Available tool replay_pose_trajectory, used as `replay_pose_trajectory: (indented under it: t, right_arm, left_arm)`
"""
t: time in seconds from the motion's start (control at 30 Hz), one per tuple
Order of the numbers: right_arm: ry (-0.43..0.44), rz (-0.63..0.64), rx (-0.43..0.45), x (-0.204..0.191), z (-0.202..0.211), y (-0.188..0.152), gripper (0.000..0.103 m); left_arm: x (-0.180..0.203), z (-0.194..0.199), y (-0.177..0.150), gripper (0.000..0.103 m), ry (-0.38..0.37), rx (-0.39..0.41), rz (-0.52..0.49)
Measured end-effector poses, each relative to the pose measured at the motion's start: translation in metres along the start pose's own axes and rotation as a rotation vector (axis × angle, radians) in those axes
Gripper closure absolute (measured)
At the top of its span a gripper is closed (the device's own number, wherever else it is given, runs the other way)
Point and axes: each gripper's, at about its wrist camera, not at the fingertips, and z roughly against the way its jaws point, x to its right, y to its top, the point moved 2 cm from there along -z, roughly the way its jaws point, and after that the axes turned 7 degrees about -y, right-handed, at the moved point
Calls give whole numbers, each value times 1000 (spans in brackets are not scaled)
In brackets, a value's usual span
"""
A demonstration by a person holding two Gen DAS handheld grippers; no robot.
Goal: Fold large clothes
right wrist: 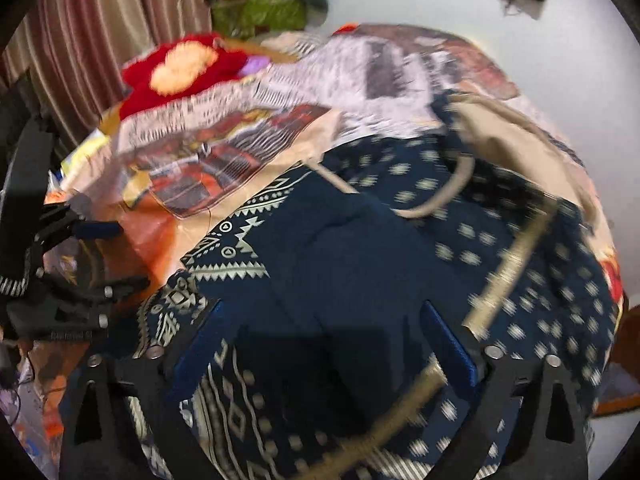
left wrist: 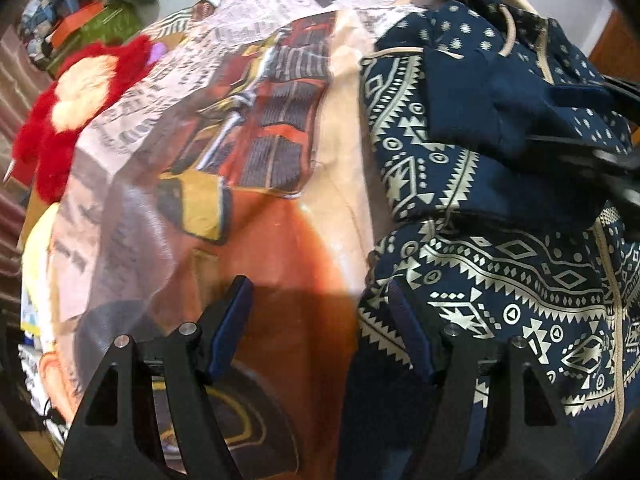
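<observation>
The left hand-held gripper [left wrist: 316, 328] stood with jaws apart and empty, at the garment's near edge. The right hand-held gripper [right wrist: 324, 340] also gaped, nothing pinched, above the navy patterned hooded garment [right wrist: 360, 248]. That garment lay on the printed bed cover [left wrist: 224, 152], a sleeve or side apparently folded across its middle. The hood and drawcords were loose, so further folds likely remained.

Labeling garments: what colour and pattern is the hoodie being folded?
Navy hoodie with cream geometric bands and small dots; clearest in left wrist view.
</observation>
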Motion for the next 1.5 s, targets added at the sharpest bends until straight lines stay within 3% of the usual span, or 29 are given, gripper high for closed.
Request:
replay_pose_trajectory:
  t: [0.2, 0.47, 0.63, 0.87, 0.93, 1.1, 1.17, 1.23, 1.3, 1.37, 1.4, 1.43, 1.47, 1.5]
  right_arm:
    - [17, 24, -22, -22, -33, 18, 25]
    - [-44, 23, -49, -19, -60, 16, 66]
    - [-29, 16, -3, -13, -42, 12, 85]
    - [10, -82, 121, 19, 18, 7, 88]
    - [12, -119, 152, 34, 37, 2, 93]
    - [-15, -217, 194, 85, 73, -22, 94]
    - [-22, -239, 172, 101, 77, -33, 94]
    - [-20, -224, 138, 106, 76, -42, 93]
    - [-28, -201, 131, 103, 75, -45, 93]
    - [18, -160, 97, 89, 67, -40, 89]
    - [29, -151, 86, 84, 63, -38, 85]
    - [44, -137, 77, 75, 56, -33, 68]
    - [52, -125, 83, 65, 50, -27, 45]
    - [50, -118, 94, 59, 46, -25, 36]
  left_arm:
    - [1, 2, -6, 34, -45, 5, -24]
    - [3, 5, -9, 34, -56, 11, -18]
    - [13, -5, -2, 34, -72, 2, -27]
    - [24, -31, 22, 34, -108, -20, 5]
    - [27, -40, 32, 34, -105, -11, 30]
    - [35, -44, 52, 39, -113, 35, 55]
    - [37, -43, 56, 53, -122, 43, 55]
    - [44, -41, 58, 61, -130, 52, 47]
    - [53, -35, 53, 68, -110, 72, 21]
    - [51, -28, 43, 79, -109, 69, 15]
    - [50, -26, 42, 80, -112, 65, 19]
    - [48, -24, 40, 83, -116, 61, 27]
    - [47, -21, 37, 86, -119, 60, 31]
    - [45, -17, 35, 88, -124, 61, 38]
